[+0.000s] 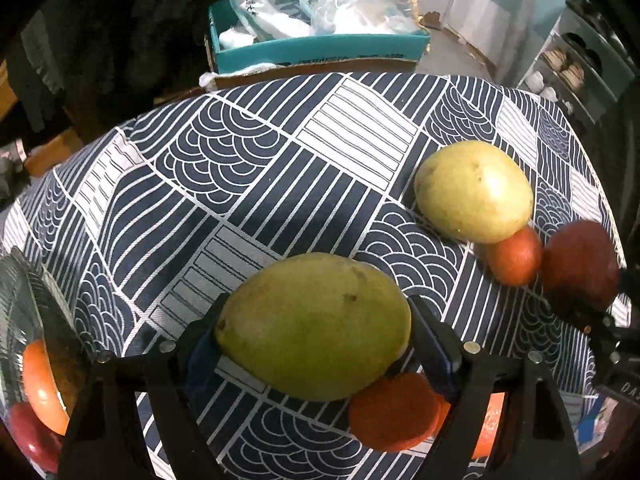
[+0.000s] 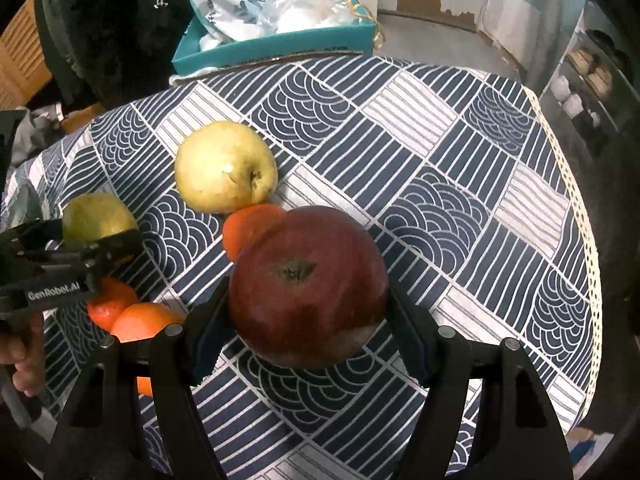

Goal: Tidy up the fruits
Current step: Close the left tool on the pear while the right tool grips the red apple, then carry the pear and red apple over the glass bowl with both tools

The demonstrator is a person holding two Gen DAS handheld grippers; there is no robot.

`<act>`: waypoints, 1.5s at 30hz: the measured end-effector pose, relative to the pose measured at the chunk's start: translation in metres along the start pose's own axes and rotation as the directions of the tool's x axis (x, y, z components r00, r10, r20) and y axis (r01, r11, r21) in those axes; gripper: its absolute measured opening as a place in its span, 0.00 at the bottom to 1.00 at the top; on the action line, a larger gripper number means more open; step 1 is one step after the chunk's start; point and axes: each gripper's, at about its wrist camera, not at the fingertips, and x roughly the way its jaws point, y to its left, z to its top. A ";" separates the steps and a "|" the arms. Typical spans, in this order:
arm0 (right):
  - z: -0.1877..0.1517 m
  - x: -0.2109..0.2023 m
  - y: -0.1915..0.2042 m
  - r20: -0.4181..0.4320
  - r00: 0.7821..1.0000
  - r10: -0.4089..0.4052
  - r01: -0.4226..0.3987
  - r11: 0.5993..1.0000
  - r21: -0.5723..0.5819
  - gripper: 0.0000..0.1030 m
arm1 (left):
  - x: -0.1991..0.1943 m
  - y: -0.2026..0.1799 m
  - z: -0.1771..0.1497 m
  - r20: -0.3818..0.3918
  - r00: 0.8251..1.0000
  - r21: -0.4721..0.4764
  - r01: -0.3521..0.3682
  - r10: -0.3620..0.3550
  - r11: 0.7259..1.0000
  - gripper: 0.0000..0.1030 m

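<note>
The tablecloth (image 1: 280, 168), navy and white in a patchwork of stripes and arcs, fills the middle of both views, with a teal box (image 1: 320, 46) of plastic bags beyond its far edge at the top of the frame. At the left edge of the left view a clear container (image 1: 24, 320) already shows an orange and a red fruit through its wall, so that looks like the place to fill. The left gripper (image 1: 316, 332) is closed on a green mango (image 1: 316, 324), low in the centre of its own view. The right gripper (image 2: 308, 312) clamps a red apple (image 2: 308, 284), low centre in the right view. A yellow apple (image 2: 226, 166) sits upper left there, touching an orange (image 2: 250, 230); more oranges (image 2: 128, 318) lie at lower left. To do this well, lift each fruit clear of its neighbours before swinging across, keep the squeeze gentle to avoid bruising, and lower it fully before letting go.
</note>
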 end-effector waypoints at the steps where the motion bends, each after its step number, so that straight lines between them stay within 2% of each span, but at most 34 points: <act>1: 0.000 -0.002 0.001 0.006 1.000 -0.003 0.003 1.000 -0.006 0.71 | -0.001 -0.001 -0.001 0.005 1.000 0.007 -0.001 0.001 1.000 0.83; 14: 0.008 -0.035 0.020 0.118 0.993 -0.015 0.025 0.996 -0.084 0.71 | -0.050 -0.015 -0.006 0.096 0.994 0.059 0.039 -0.045 0.997 0.83; 26: 0.015 -0.080 0.031 0.224 0.975 0.011 0.012 0.994 -0.105 0.71 | -0.106 -0.015 -0.013 0.165 0.983 0.045 0.079 -0.086 0.996 0.83; 45: 0.024 -0.149 0.060 0.358 0.928 0.105 -0.050 0.986 -0.158 0.71 | -0.207 0.006 -0.023 0.361 0.927 0.059 0.082 -0.098 0.995 0.83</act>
